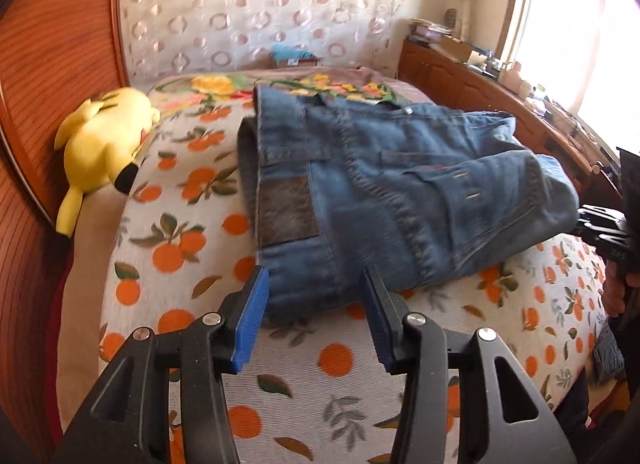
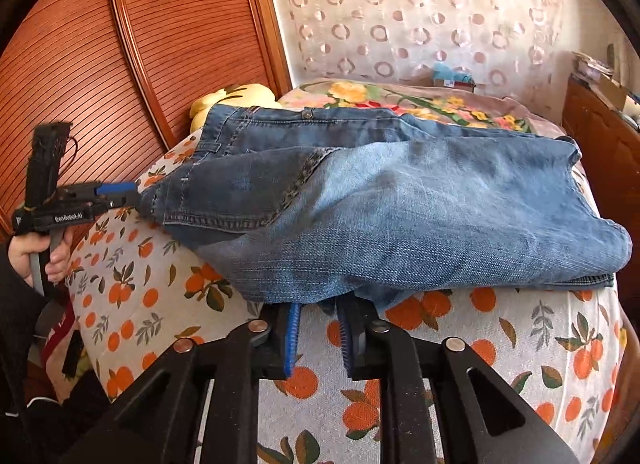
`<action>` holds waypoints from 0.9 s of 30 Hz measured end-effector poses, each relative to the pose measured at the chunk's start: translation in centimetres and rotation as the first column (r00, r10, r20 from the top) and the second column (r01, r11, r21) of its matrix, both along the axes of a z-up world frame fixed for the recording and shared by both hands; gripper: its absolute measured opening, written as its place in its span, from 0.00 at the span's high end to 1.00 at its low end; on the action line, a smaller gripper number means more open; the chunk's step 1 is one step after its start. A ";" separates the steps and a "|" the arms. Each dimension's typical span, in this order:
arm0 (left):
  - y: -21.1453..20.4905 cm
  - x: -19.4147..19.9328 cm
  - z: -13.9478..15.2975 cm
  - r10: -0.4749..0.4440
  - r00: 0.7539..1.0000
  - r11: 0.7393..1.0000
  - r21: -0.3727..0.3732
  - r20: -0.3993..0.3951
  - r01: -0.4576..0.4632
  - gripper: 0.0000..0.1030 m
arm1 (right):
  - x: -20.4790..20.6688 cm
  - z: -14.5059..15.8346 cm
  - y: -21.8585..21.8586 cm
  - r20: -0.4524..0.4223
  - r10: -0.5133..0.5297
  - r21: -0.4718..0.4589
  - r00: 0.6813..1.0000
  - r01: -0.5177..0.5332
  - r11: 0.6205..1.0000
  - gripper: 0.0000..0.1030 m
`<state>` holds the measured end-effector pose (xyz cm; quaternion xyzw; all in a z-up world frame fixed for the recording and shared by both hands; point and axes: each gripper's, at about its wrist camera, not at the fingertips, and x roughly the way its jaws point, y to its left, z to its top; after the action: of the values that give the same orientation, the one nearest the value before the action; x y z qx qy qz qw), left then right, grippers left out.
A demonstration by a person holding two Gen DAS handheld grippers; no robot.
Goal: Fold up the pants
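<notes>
Denim: blue pants (image 1: 392,192) lie on the bed (image 1: 200,224), already doubled into a short, thick bundle on the orange-print cover.
Where: the bundle sits across the middle of the bed, waistband and its leather patch toward the left side, the fold's rounded end toward the right.
Left gripper (image 1: 316,292): jaws stand clearly apart, straddling the near corner of the waistband end; the pads do not press on the cloth, so nothing is held.
Right gripper (image 2: 320,324): jaws slightly parted at the near lower edge of the denim; the fabric hangs over their tips, and I judge it released rather than pinched.
Done: legs folded over the seat, layers stacked fairly evenly.
Left: by my reading, perhaps one more fold or a smoothing of the bulging upper layer; otherwise close to finished.
Nearby: a yellow plush toy (image 1: 104,144) lies well apart by the wooden headboard.
</notes>
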<state>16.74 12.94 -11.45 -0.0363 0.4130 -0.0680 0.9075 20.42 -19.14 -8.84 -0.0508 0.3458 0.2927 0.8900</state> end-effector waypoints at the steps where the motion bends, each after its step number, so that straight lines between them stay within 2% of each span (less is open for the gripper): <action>1: 0.1 0.2 -0.4 -0.004 1.000 1.000 -0.009 -0.014 0.004 0.53 | 0.1 -0.1 0.0 -0.001 -0.002 0.001 1.000 0.002 1.000 0.78; 5: -0.2 0.8 -1.1 -0.014 0.999 1.000 -0.014 -0.030 0.014 0.53 | 0.1 -0.7 0.5 -0.008 0.004 0.018 1.000 -0.004 1.000 0.79; 6: -0.2 0.9 -1.2 -0.014 1.000 1.000 -0.018 -0.020 0.014 0.53 | 0.1 -0.9 0.3 -0.009 0.003 0.025 1.000 -0.003 1.000 0.84; 7: -0.1 1.0 -1.2 -0.015 1.000 1.000 -0.023 -0.020 0.014 0.57 | 0.1 -0.9 0.1 -0.010 -0.002 0.033 1.000 0.003 0.999 0.92; 8: -0.1 1.1 -1.2 -0.019 1.000 0.999 -0.034 -0.022 0.018 0.65 | 0.1 -0.9 0.0 -0.013 -0.003 0.048 1.000 0.004 0.999 0.93; 9: 0.0 1.1 -1.1 -0.037 0.999 0.998 -0.055 -0.027 0.035 0.83 | 0.1 -0.8 -0.2 -0.012 -0.003 0.064 1.000 0.004 0.998 0.93; 10: -0.2 1.0 -0.9 -0.049 0.999 0.997 -0.059 -0.021 0.048 0.89 | 0.0 -0.6 -0.4 -0.005 -0.002 0.075 1.000 0.003 0.997 0.94; 12: -1.0 0.7 -0.2 -0.055 0.998 0.998 -0.005 -0.006 0.055 0.93 | -0.3 -0.3 -0.5 0.007 -0.003 0.084 1.000 0.003 0.996 0.94; 14: -0.9 0.0 1.4 -0.013 0.998 1.000 0.016 0.057 0.012 0.94 | -0.7 0.2 -0.6 0.024 -0.003 0.091 1.000 0.001 0.996 0.94; 16: -0.1 -0.7 3.4 0.032 0.993 0.999 -0.005 0.114 -0.032 0.94 | -1.2 0.6 -0.8 0.036 -0.001 0.104 0.999 -0.003 0.995 0.95; 19: 0.6 -2.1 6.0 0.046 0.984 0.999 -0.015 0.172 -0.044 0.94 | -2.6 0.9 -1.2 0.034 0.024 0.137 0.999 -0.028 0.990 0.95; 22: 0.5 -3.3 6.3 0.027 0.987 1.000 0.006 0.160 -0.029 0.94 | -4.5 0.1 -1.3 0.013 0.049 0.134 0.999 -0.050 0.990 0.95; 27: -0.3 -4.9 3.1 -0.003 0.998 0.999 0.038 0.069 0.001 0.94 | -5.8 -3.3 -1.6 -0.066 0.038 0.092 0.997 -0.032 0.995 0.94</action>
<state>11.86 12.66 -8.39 -0.0165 0.3826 -0.0623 0.9216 14.65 -20.77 -12.17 -0.0062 0.3612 0.3251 0.8739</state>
